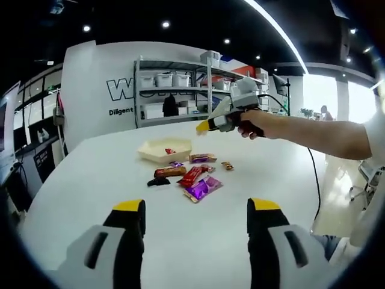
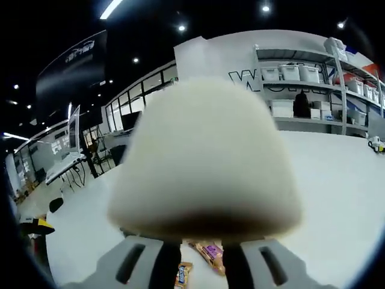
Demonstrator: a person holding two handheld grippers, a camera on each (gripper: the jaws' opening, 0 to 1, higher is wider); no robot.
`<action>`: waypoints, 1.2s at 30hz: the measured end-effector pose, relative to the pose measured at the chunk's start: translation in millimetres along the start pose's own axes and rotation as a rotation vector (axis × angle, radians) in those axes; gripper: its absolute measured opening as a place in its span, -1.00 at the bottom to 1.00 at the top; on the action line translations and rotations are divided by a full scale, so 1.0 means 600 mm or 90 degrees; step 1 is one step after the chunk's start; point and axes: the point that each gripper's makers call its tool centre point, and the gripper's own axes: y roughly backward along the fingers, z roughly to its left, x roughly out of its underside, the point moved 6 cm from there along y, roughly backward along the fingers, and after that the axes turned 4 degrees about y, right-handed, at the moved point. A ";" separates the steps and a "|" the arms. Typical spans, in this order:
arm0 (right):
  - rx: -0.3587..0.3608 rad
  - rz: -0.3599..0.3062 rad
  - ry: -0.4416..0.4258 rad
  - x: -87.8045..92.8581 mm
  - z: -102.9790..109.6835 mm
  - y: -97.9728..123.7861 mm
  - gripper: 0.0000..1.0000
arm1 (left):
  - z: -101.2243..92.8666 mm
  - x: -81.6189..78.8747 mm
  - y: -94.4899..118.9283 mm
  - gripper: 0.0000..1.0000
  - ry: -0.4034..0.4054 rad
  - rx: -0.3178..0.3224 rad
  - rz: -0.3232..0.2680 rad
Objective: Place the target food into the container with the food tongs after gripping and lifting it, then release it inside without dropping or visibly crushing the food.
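Both jaws of our left gripper (image 1: 197,208) stand spread; right gripper (image 1: 203,126) hovers nearer the tray (image 1: 150,155), past its tips; whether it pinches the pale lump (image 2: 204,162) we cannot tell

In the right gripper view a pale, blurred rounded lump (image 2: 204,159) sits right above the right hand-held gripper (image 2: 194,256), hiding its jaw tips and most of the surface (image 2: 337,180) ahead; what the lump is cannot be told. Below it, a purple wrapper (image 2: 210,251) and an orange-and-blue packet (image 2: 183,274) show only in part between the jaws. In the left gripper view, the small red item (image 1: 169,151) in the cream tray (image 1: 163,149), far ahead of the left hand-held gripper (image 1: 196,218), is too small to identify.
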 end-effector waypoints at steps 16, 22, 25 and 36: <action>0.004 0.042 -0.017 0.048 -0.012 0.037 -0.63 | 0.002 0.009 0.017 0.82 0.014 -0.034 0.003; 0.022 0.065 -0.031 0.074 -0.020 0.055 -0.62 | -0.007 0.010 0.020 0.81 0.014 -0.027 -0.003; 0.024 0.075 -0.028 0.088 -0.019 0.062 -0.62 | -0.012 0.012 0.018 0.78 0.017 -0.018 0.000; 0.043 0.101 0.008 0.135 -0.003 0.063 -0.62 | -0.019 0.008 0.026 0.69 -0.007 -0.016 -0.001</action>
